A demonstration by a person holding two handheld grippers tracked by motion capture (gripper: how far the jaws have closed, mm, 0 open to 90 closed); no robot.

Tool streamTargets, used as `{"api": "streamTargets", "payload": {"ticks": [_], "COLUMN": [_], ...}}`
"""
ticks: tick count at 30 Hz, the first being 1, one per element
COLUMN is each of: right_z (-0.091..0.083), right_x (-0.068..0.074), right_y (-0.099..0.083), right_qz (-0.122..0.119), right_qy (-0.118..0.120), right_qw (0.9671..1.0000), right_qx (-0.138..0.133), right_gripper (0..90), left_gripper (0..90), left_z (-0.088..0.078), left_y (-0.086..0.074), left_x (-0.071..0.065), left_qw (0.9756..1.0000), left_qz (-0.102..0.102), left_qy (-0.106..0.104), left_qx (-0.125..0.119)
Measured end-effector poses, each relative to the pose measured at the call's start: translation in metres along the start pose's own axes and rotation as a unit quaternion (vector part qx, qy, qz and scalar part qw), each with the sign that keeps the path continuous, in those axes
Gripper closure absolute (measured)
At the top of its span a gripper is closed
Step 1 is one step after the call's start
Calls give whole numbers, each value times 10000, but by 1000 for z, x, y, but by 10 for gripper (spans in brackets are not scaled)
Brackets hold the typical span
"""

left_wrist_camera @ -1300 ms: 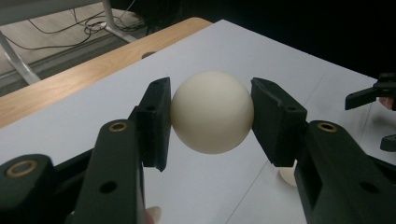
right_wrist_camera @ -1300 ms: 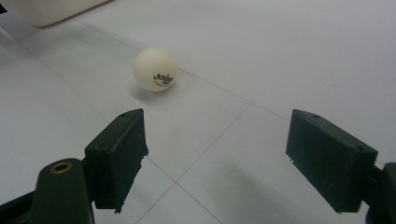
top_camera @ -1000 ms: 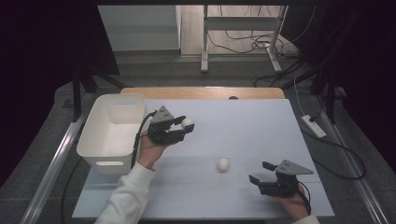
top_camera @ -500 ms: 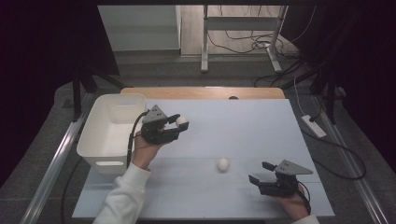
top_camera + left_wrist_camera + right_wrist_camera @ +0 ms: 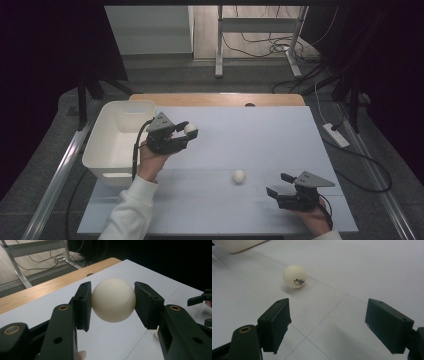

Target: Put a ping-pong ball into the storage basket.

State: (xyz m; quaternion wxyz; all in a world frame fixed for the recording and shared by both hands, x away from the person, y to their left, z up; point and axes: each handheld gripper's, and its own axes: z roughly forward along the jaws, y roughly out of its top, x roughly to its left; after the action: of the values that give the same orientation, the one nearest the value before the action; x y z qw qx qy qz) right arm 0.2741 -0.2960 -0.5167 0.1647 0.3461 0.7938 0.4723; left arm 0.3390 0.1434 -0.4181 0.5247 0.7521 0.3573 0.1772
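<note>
In the high view, the left gripper [image 5: 186,134] carries a white ping-pong ball [image 5: 190,128] above the table near its left edge, just beside the white bin [image 5: 107,145]; the carry step looks underway, and next it must move over the bin and release. In the left gripper view, both jaws clamp the ball. In the right gripper view, the right gripper [image 5: 327,322], jaws apart, faces a second ball [image 5: 294,276] lying near the front edge.

two white balls [image 5: 190,128] [image 5: 239,176], one white bin [image 5: 118,140], two grippers [image 5: 186,134] [image 5: 278,185]
</note>
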Motion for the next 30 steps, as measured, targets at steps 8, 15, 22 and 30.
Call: {"api": "streamTargets", "payload": {"ticks": [8, 15, 22, 30], "right_z": [0, 1, 1, 1], "right_x": [0, 0, 0, 0], "right_y": [0, 0, 0, 0], "right_qz": [2, 7, 3, -4], "right_qy": [6, 14, 11, 6], "right_qw": [10000, 10000, 10000, 10000], "right_qx": [7, -1, 1, 14], "right_gripper": [203, 203, 204, 204], "left_gripper": [507, 507, 507, 507], "left_z": [-3, -7, -11, -17], "left_y": [0, 1, 3, 5], "left_x": [-1, -2, -3, -4], "left_qw": [10000, 10000, 9999, 9998], "left_qz": [11, 42, 44, 51], "left_qy": [2, 10, -12, 6], "left_qx": [-3, -44, -97, -173]}}
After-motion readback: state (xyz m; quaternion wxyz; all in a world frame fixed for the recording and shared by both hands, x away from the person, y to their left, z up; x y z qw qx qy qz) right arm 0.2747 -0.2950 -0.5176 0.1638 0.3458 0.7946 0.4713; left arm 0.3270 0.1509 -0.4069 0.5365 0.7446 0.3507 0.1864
